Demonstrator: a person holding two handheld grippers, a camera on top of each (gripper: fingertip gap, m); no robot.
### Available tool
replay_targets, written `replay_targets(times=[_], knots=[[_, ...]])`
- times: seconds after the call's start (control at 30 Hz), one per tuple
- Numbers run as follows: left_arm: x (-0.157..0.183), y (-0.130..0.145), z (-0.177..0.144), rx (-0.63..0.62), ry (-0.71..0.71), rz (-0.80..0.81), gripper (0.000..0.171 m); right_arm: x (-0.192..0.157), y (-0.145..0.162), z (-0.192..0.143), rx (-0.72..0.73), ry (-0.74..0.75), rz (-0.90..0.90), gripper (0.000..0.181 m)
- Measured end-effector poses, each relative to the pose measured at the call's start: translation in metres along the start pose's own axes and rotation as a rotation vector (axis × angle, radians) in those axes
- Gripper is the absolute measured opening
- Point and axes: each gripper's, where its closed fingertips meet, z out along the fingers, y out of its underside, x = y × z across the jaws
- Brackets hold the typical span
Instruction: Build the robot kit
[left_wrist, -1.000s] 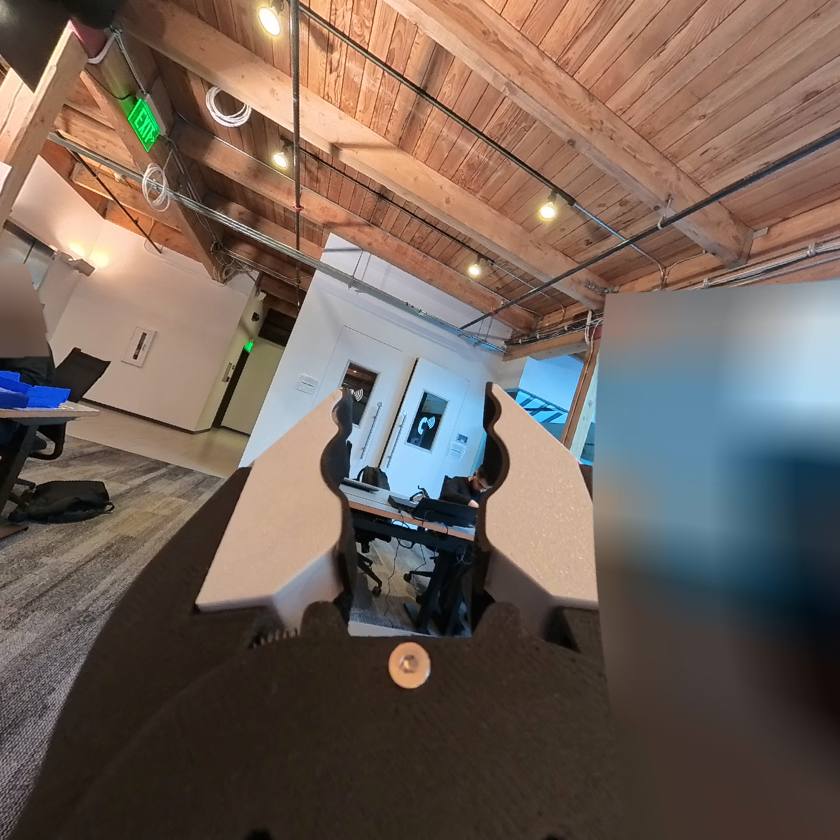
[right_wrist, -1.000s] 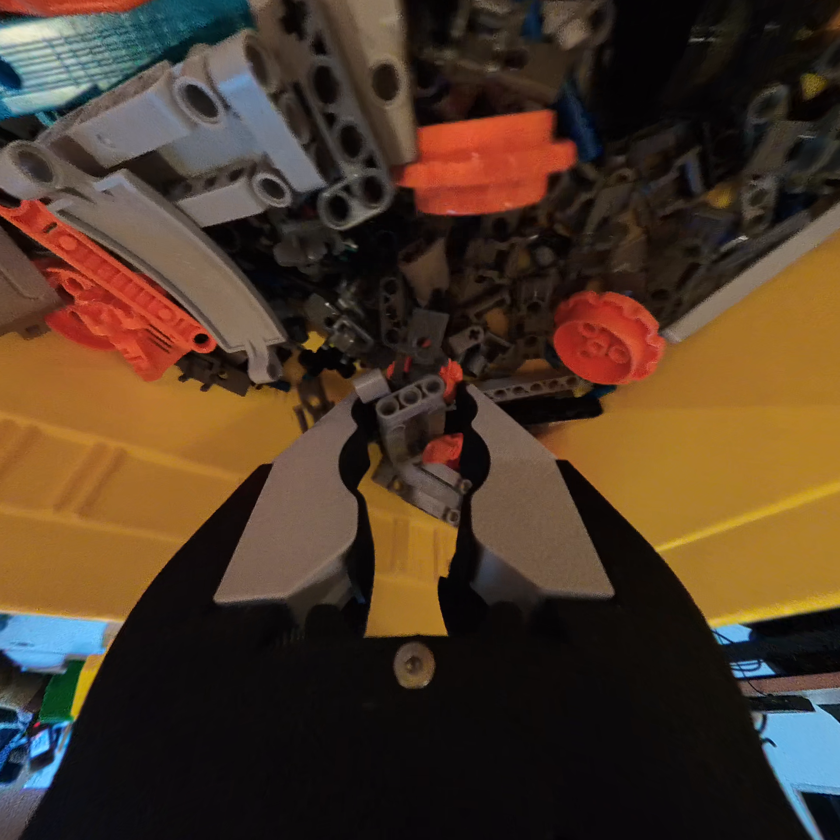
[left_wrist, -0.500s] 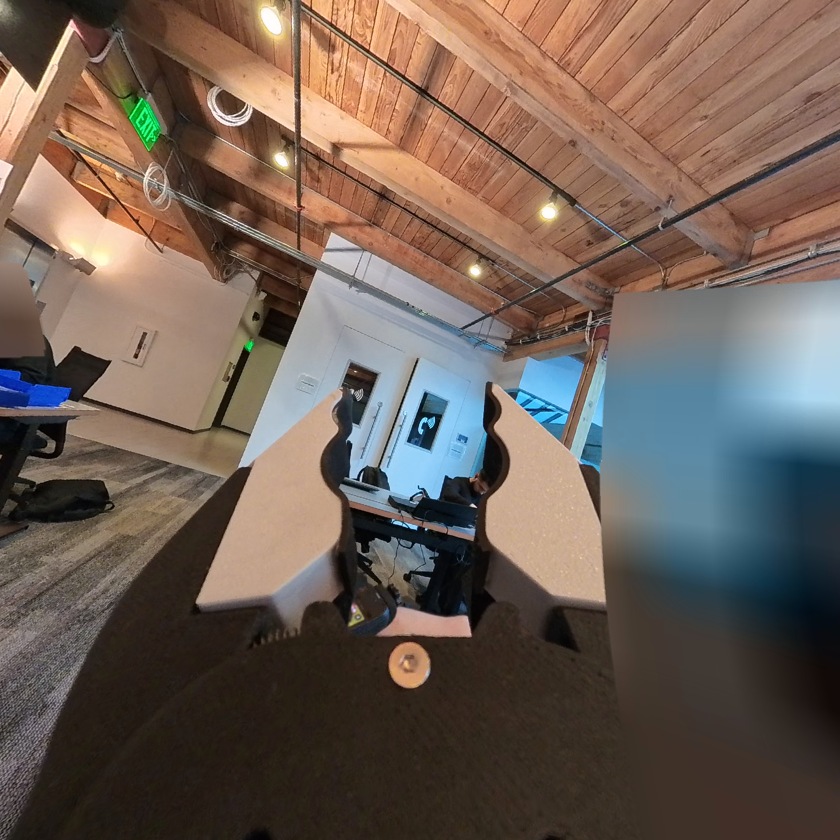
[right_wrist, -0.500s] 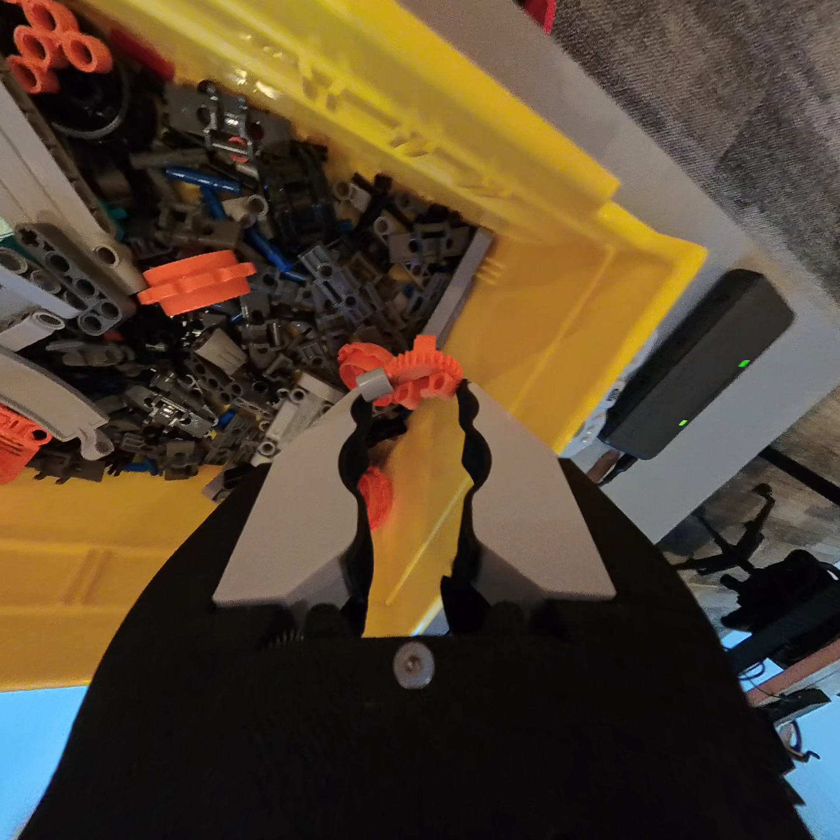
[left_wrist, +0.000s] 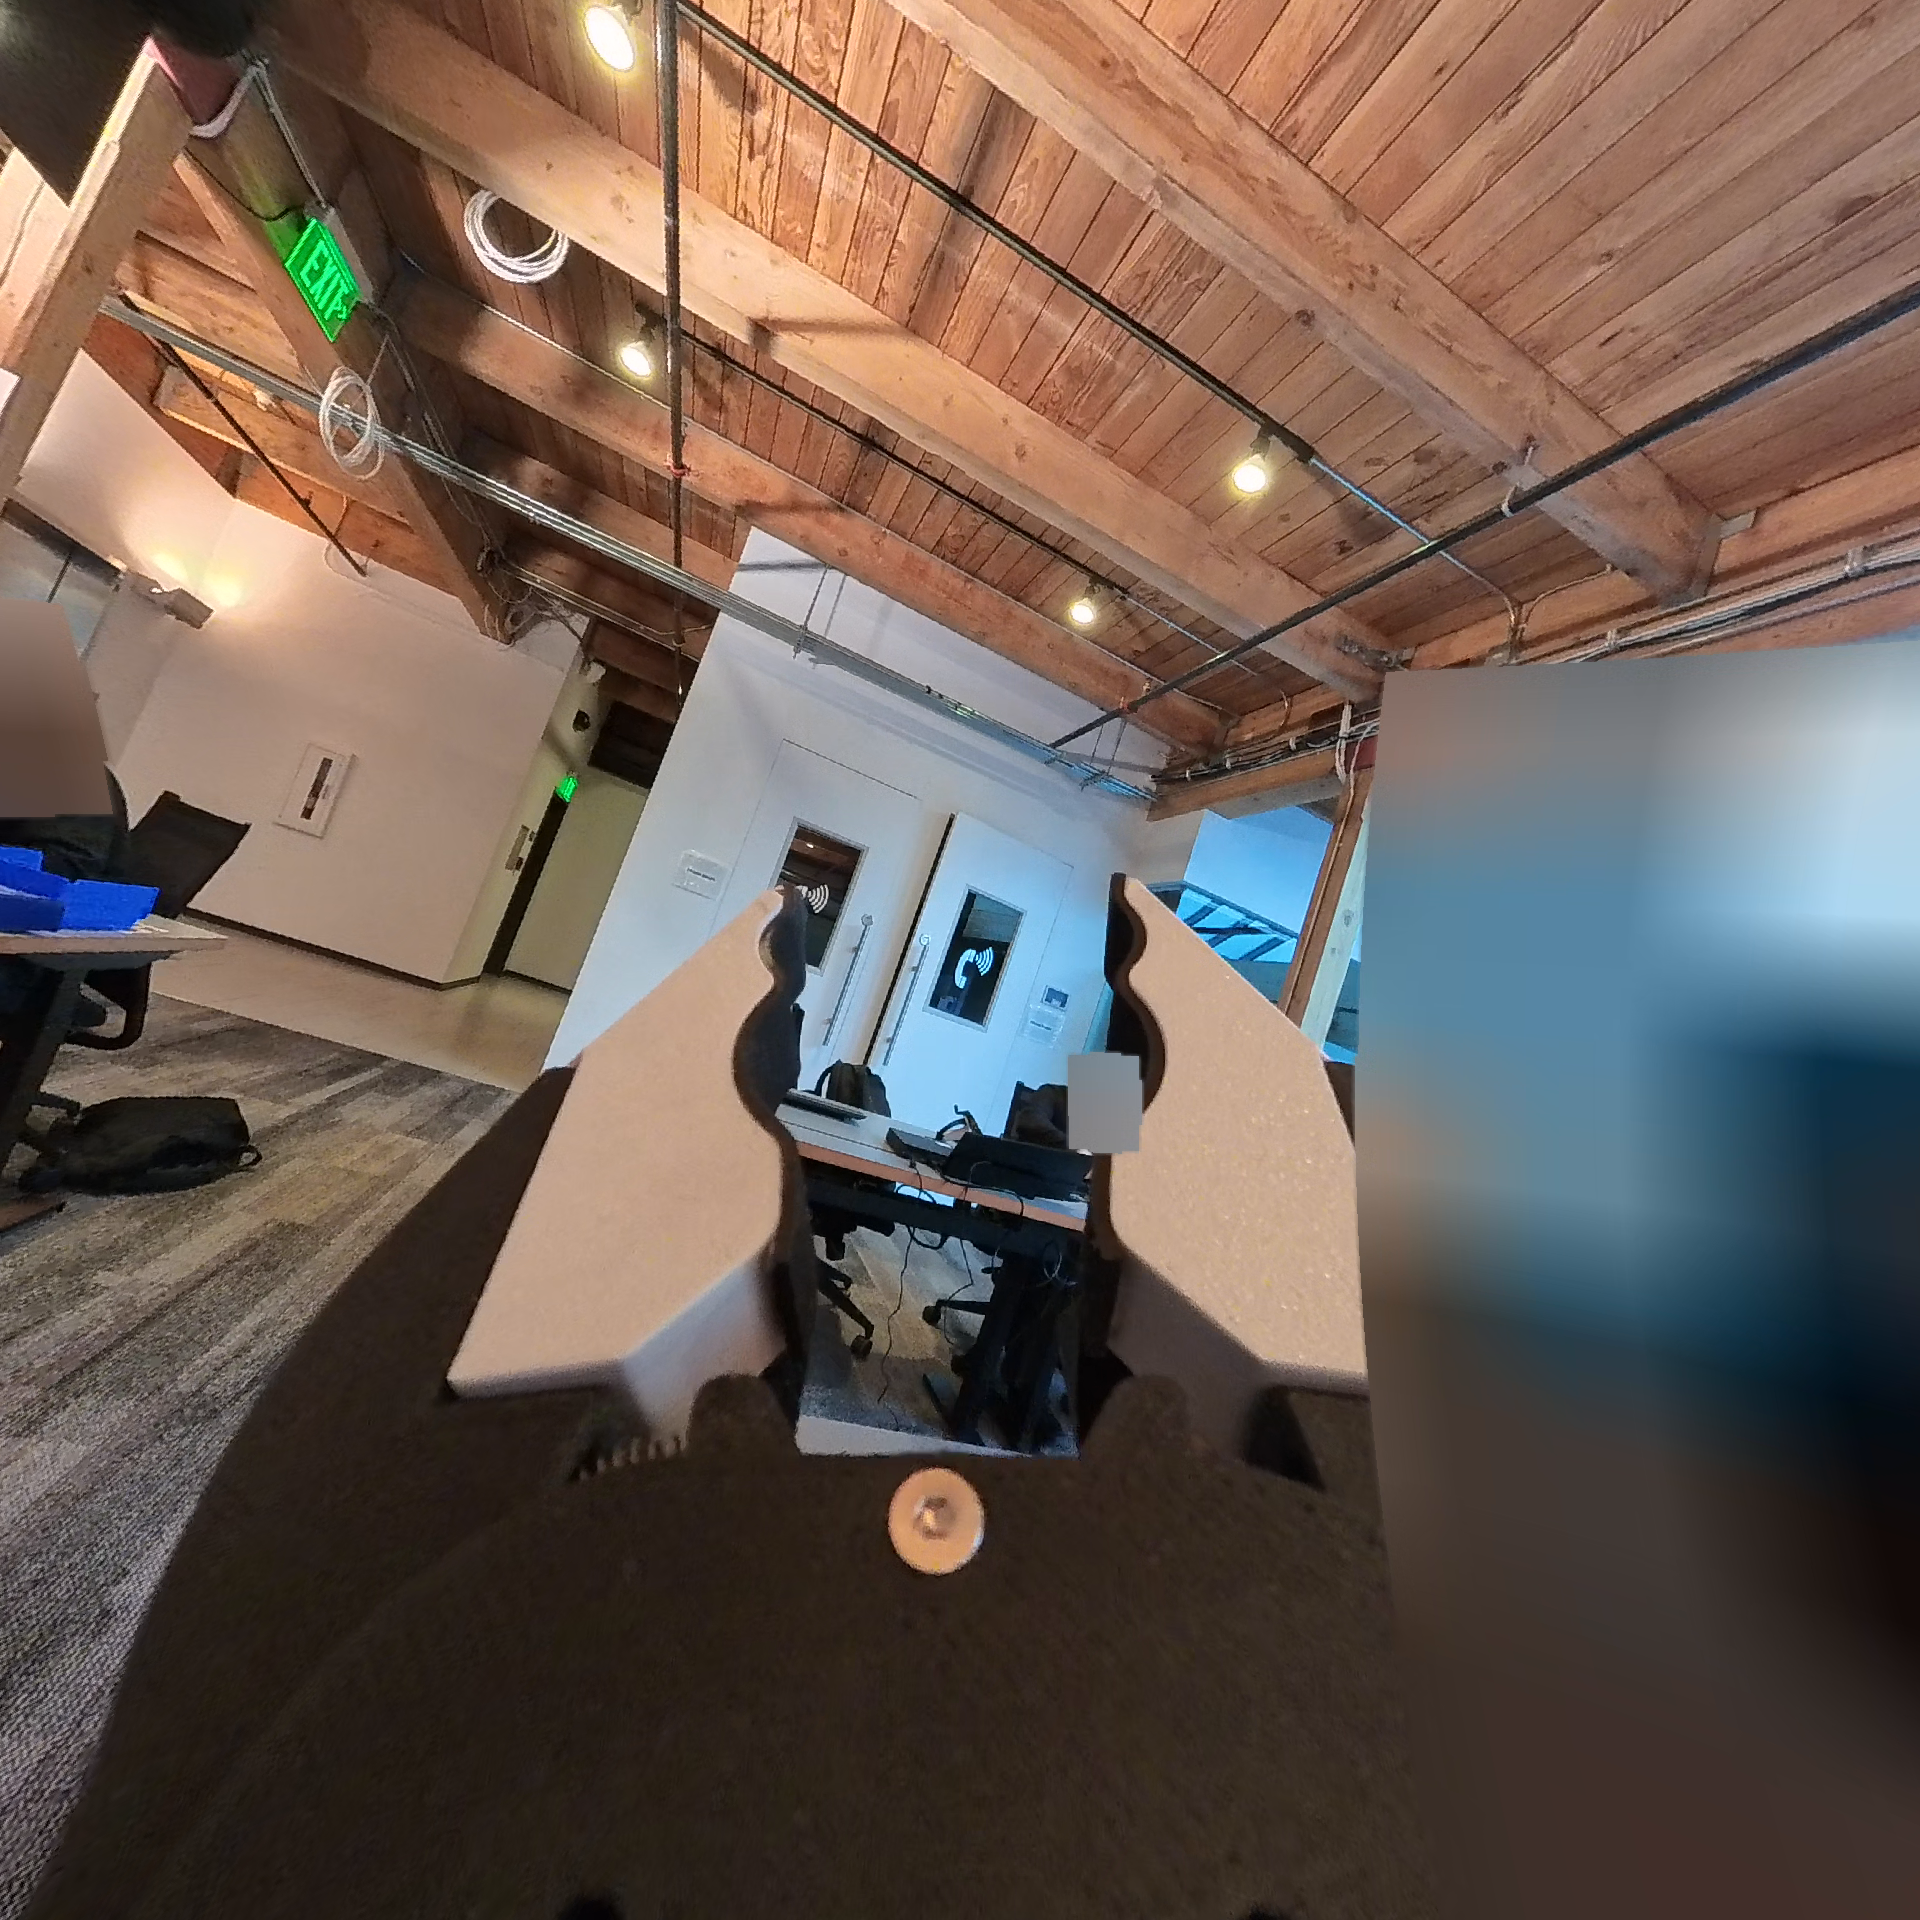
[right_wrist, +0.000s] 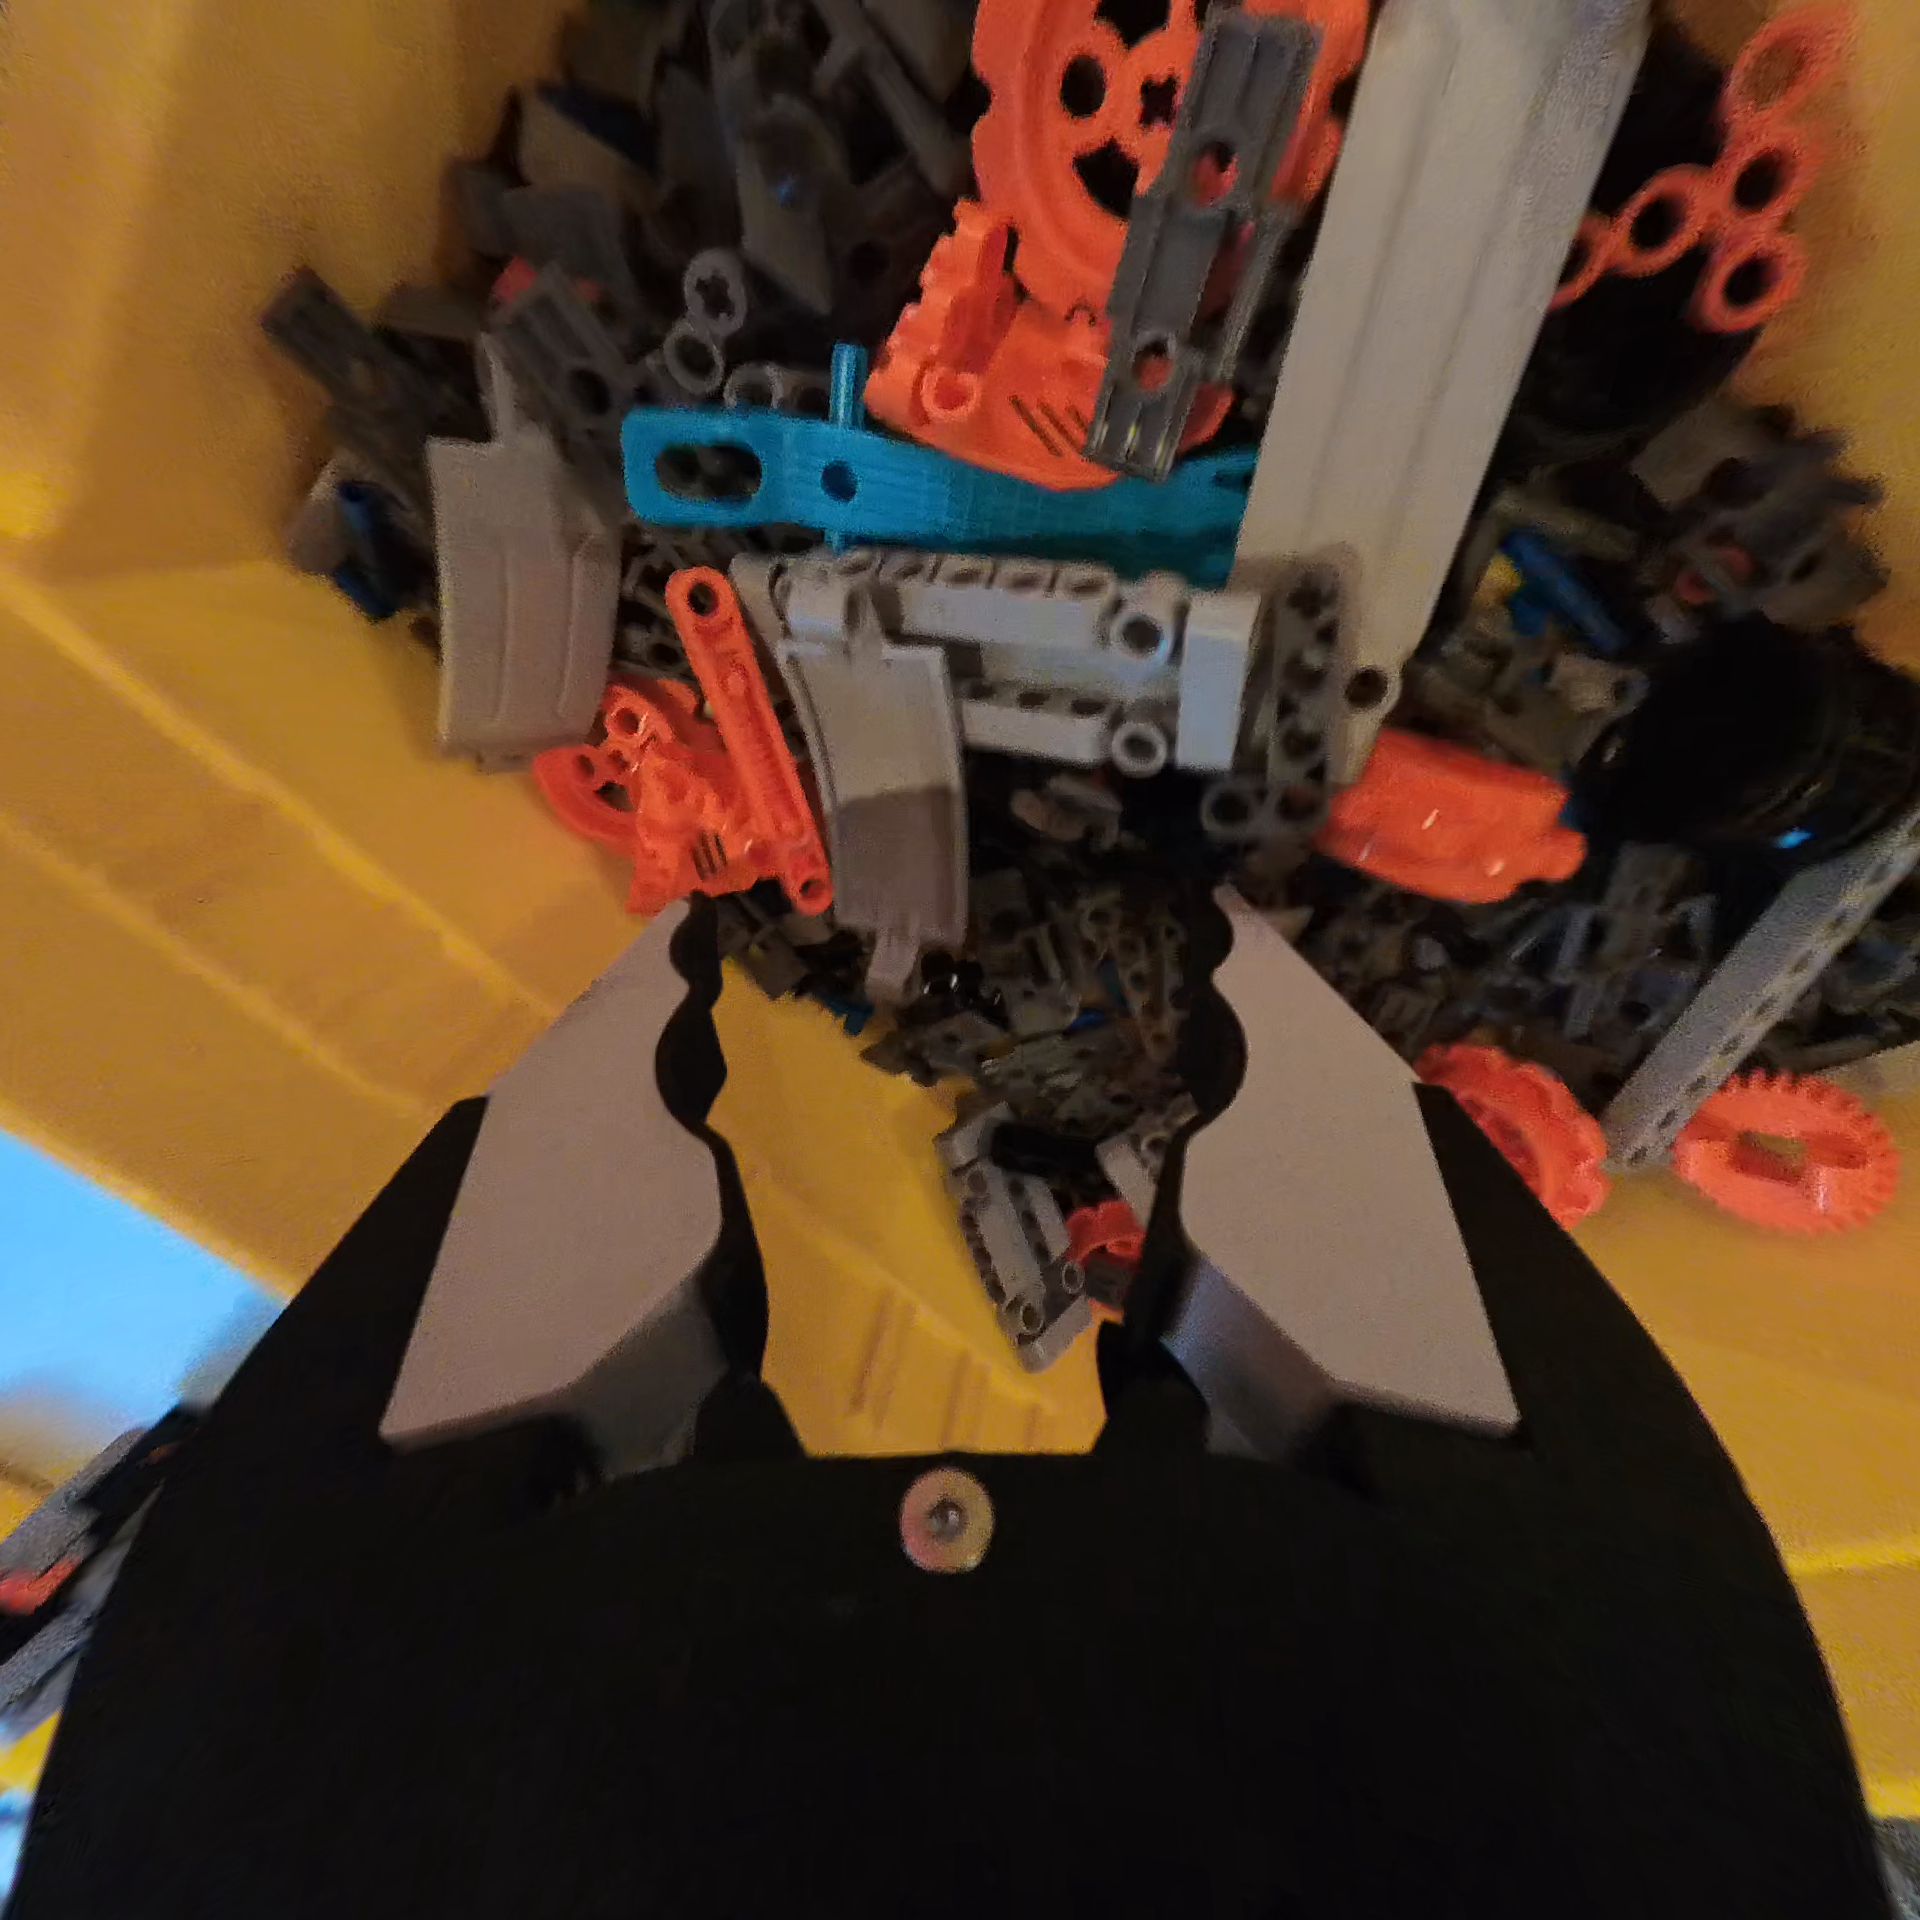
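Note:
My right gripper (right_wrist: 954, 914) is open wide and empty, and hovers just above a heap of construction-toy parts in a yellow bin (right_wrist: 260, 831). Nearest its tips are a grey curved panel (right_wrist: 894, 769) and an orange beam (right_wrist: 743, 717). A short grey beam (right_wrist: 1013, 1236) and a small orange part (right_wrist: 1107, 1231) lie low between the fingers. A teal beam (right_wrist: 914, 499) and a long white panel (right_wrist: 1434, 312) lie farther in. My left gripper (left_wrist: 948, 904) is open and empty, tilted up toward the room.
An orange gear (right_wrist: 1782, 1148) and an orange wheel (right_wrist: 1507, 1122) lie right of the right gripper, by a grey perforated beam (right_wrist: 1756, 987). The left wrist view shows a wooden ceiling (left_wrist: 1247, 260), a desk (left_wrist: 935, 1169), grey carpet (left_wrist: 208, 1299) and a large blurred patch at the right. My hands' fingertips stand some 45 centimetres from each other. My right gripper's tips are some 7 centimetres from the orange wheel (right_wrist: 1507, 1122).
The right gripper has opened wide and swung back low over the heap; the orange gear parts seen at its tips half a second ago are gone from them. The left gripper has hardly moved.

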Motion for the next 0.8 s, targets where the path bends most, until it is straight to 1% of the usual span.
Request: replay_targets(times=[0.07,0.1,0.13,0.17,0.2,0.27,0.37,0.5,0.6,0.67,0.7,0.73,0.77,0.8], knots=[[0.000,0.000,0.000,0.001,0.000,0.000,0.055,0.008,-0.007,0.002,-0.011,0.066,0.020,0.083],[0.000,0.000,0.000,0.000,-0.001,0.001,0.055,0.009,-0.012,0.002,-0.009,0.066,0.048,0.081],[0.000,0.000,0.000,-0.001,0.000,0.001,0.055,0.008,-0.015,0.002,0.000,0.061,0.068,0.075],[0.001,0.001,0.001,-0.003,0.001,0.001,0.055,0.005,-0.018,0.000,0.015,0.041,0.068,0.051],[0.001,0.001,0.001,-0.005,0.002,0.000,0.055,0.007,-0.020,-0.001,0.028,0.057,0.049,0.009],[0.001,0.001,0.001,-0.005,0.003,0.001,0.055,0.008,-0.016,0.002,0.010,0.055,0.036,0.009],[0.001,-0.001,0.000,0.004,0.001,0.002,0.055,0.019,-0.013,0.000,0.000,0.095,0.043,0.009],[0.001,0.001,0.001,-0.002,0.002,0.000,0.055,0.050,-0.004,-0.015,0.007,0.193,0.101,0.009],[0.002,0.002,0.002,-0.009,0.004,0.001,0.055,0.075,0.008,-0.030,0.018,0.260,0.185,0.009],[0.002,0.002,0.002,-0.007,0.005,0.003,0.055,0.089,0.023,-0.038,-0.009,0.294,0.265,0.009],[0.003,0.002,0.002,-0.006,0.005,0.003,0.055,0.099,0.033,-0.043,-0.036,0.346,0.296,0.009],[0.003,0.001,0.002,-0.005,0.005,0.003,0.055,0.108,0.041,-0.048,-0.048,0.396,0.314,0.011],[0.003,0.001,0.002,-0.005,0.005,0.003,0.055,0.111,0.045,-0.050,-0.047,0.407,0.337,0.019],[0.003,0.001,0.002,-0.005,0.005,0.003,0.055,0.108,0.048,-0.051,-0.038,0.383,0.364,0.034]])
